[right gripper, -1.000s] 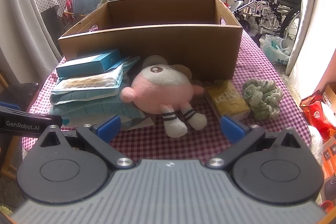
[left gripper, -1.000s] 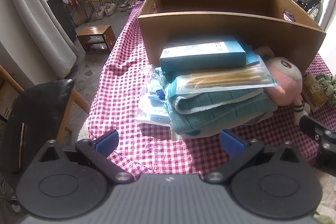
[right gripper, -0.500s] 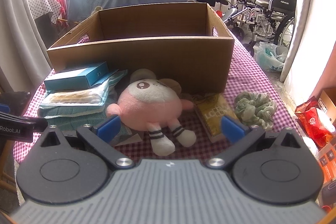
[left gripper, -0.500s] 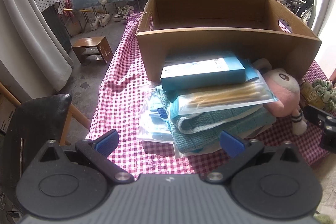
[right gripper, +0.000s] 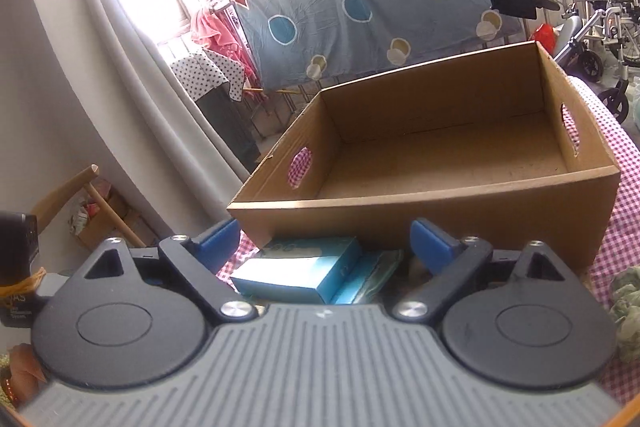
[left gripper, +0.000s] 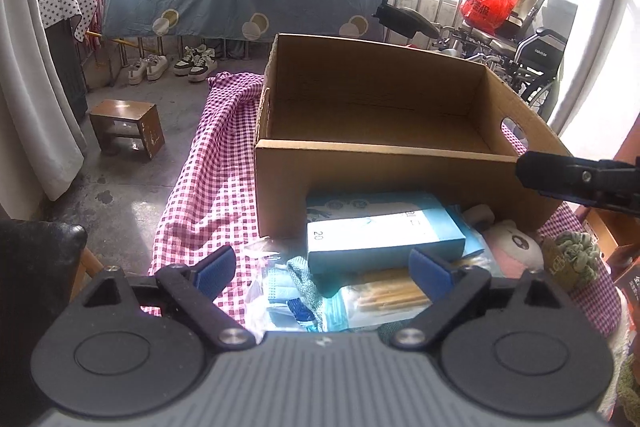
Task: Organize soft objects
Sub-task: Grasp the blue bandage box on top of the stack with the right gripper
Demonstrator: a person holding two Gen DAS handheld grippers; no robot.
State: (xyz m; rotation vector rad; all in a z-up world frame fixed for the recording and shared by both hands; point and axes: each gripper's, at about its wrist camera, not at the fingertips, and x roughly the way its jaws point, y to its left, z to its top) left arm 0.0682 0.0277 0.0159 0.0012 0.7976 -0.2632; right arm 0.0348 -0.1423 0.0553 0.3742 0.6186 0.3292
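Observation:
An empty open cardboard box [left gripper: 380,163] [right gripper: 440,215] stands on the red checked tablecloth [left gripper: 208,187]. In front of it lies a pile: a blue carton [left gripper: 384,239] [right gripper: 296,267] on a packet of swabs [left gripper: 384,297] and folded teal towels [left gripper: 304,279]. A pink plush toy [left gripper: 514,245] and a green scrunchie [left gripper: 576,247] lie to the right. My left gripper [left gripper: 322,273] is open and empty above the pile's near edge. My right gripper [right gripper: 324,247] is open and empty, raised above the pile; its body [left gripper: 580,181] shows in the left wrist view.
A small wooden stool [left gripper: 126,127] and shoes [left gripper: 172,65] are on the floor to the left. A black chair back [left gripper: 36,267] is at the near left. A wheelchair [left gripper: 528,51] stands behind the box. A grey curtain [right gripper: 120,87] hangs at the left.
Both grippers have risen and tilted up, so the box interior shows. The right gripper has swung left, from facing the plush toy to over the blue carton. Both stay open.

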